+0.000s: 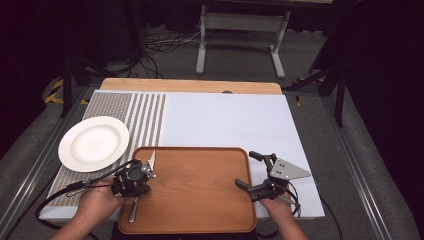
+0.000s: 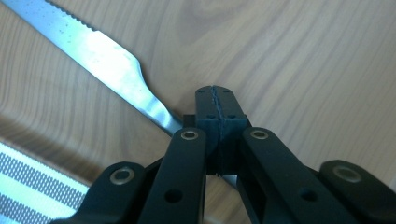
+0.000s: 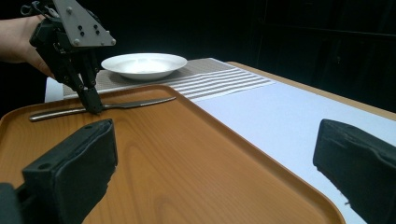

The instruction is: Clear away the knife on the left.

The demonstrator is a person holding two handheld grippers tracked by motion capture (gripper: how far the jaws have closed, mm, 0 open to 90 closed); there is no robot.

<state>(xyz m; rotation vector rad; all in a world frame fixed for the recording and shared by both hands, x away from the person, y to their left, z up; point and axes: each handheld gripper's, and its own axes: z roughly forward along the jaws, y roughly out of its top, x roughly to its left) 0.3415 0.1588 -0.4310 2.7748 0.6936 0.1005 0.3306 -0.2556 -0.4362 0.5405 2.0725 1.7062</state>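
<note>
Orange-brown wooden tray (image 1: 200,200) carries a silver table knife (image 3: 100,108) along its left edge; your left gripper (image 2: 217,105), jaws pressed together, rests its tip against the knife's neck, while your right gripper (image 1: 248,170) straddles the tray's right rim, jaws wide apart.

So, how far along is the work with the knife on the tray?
Done: the left gripper has its fingers closed at the steel table knife, which lies flat on the brown wooden tray. In hand: the grasp. Left: lifting; the white round plate is empty. The right gripper waits open.
</note>
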